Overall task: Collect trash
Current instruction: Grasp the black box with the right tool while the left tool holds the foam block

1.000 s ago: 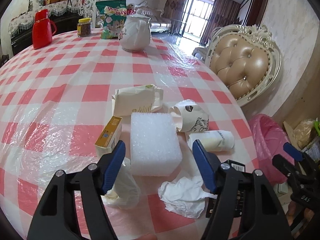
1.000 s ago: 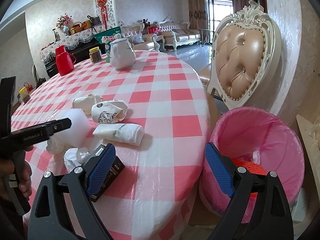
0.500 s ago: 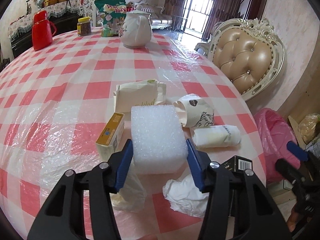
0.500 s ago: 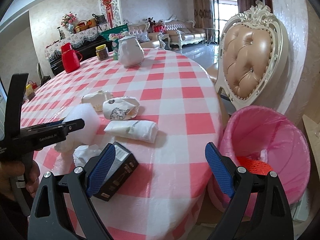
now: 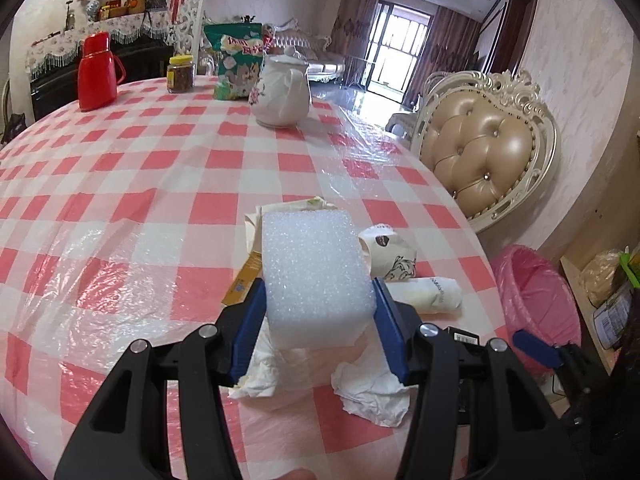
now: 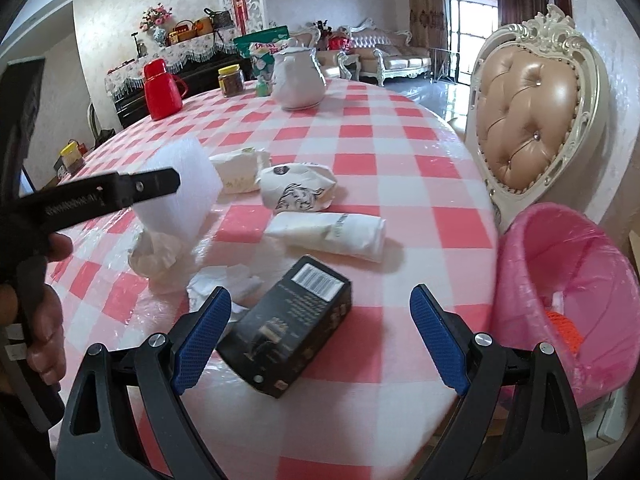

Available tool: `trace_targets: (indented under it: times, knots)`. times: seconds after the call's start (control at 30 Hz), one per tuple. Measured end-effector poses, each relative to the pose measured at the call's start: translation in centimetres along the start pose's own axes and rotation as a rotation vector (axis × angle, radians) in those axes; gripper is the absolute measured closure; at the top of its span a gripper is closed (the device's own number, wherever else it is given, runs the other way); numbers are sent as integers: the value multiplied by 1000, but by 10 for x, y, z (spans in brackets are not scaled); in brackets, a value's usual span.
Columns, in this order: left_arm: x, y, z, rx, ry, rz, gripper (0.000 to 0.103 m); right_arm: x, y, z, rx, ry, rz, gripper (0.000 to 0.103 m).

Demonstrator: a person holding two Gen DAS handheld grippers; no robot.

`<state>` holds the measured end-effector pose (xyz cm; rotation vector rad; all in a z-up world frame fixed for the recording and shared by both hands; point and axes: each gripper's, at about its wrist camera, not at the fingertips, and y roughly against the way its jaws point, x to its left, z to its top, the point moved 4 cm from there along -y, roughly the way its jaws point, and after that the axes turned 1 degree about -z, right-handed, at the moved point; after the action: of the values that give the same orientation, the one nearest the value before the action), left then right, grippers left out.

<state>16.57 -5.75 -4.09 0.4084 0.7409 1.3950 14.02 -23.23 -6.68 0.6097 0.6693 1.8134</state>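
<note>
Left hand-held gripper [image 5: 318, 326] clamped on foam block [image 5: 316, 276], both blue pads pressed against its sides; block sticks out ahead of the fingers, lifted off the table [image 5: 120, 208]. In the right wrist view the foam block [image 6: 180, 192] hangs above a crumpled tissue [image 6: 156, 256], tilted.

Right hand-held gripper [image 6: 320, 336] spread wide, holding nothing. Black box [image 6: 288, 328] lies flat on the table between its fingers, nearer the left finger, not touching either pad. Pink bin [image 6: 568, 292] just right of the right finger, beside the table edge, something orange inside.

Ahead of the right hand-held gripper: rolled white wrapper [image 6: 332, 234], then a printed paper cup [image 6: 298, 194] on its side, then a cream bag [image 6: 240, 170] further out. Flat tissue [image 6: 224, 284] just ahead of the left finger, touching the box corner.

Under the left hand-held gripper: tissue [image 5: 372, 392] below the right finger, yellow box [image 5: 244, 280] partly hidden behind the left finger.
</note>
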Motion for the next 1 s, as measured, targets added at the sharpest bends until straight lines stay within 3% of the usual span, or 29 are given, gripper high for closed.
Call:
trace_targets:
  times: [0.23, 0.4, 0.53, 0.6, 1.0]
  knots:
    - [5, 10, 2, -19, 12, -3, 52, 9, -11, -4, 42, 18, -23, 26]
    - [8, 14, 2, -27, 21, -2, 52, 13, -17, -7, 67, 29, -25, 42]
    - [10, 15, 2, -30, 27, -2, 52, 17, -21, -9, 82, 41, -25, 50]
    - [11, 16, 3, -32, 27, -3, 52, 16, -24, -10, 95, 41, -33, 64]
    - [7, 23, 6, -58, 23, -4, 52, 3, -10, -5, 44, 21, -32, 65]
